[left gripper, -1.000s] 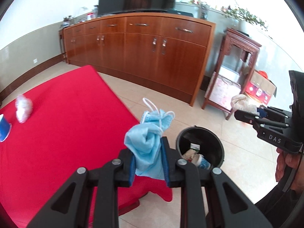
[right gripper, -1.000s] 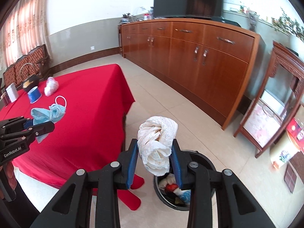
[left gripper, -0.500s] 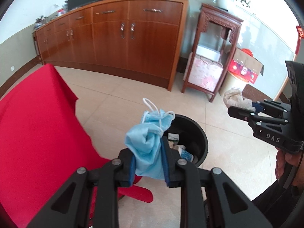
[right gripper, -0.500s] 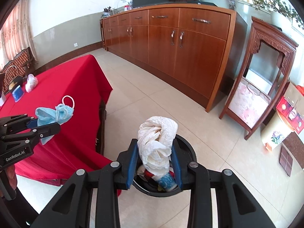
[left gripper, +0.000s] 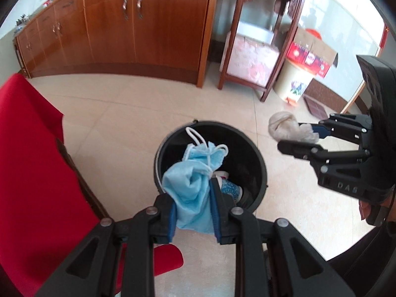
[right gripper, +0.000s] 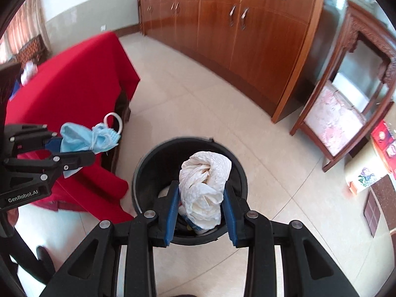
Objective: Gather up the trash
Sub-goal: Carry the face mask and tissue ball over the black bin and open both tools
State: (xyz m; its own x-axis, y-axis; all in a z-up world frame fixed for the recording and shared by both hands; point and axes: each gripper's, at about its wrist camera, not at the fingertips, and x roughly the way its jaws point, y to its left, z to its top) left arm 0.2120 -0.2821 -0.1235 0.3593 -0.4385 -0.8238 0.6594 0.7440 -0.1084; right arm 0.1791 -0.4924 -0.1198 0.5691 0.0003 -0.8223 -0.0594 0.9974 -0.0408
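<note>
My left gripper is shut on a crumpled blue face mask and holds it over the black trash bin on the floor. My right gripper is shut on a crumpled white paper towel and holds it over the same bin. The bin holds other trash, including a blue-patterned cup. Each gripper shows in the other's view: the right one with the towel, the left one with the mask.
A red-clothed table stands left of the bin, with a white wad on its far end. A long wooden sideboard and a wooden stand line the back. A box sits on a pale bucket beside the stand.
Both grippers have swung from the table toward the bin and tilted down. The mask and the towel now hang directly above the bin opening, still held.
</note>
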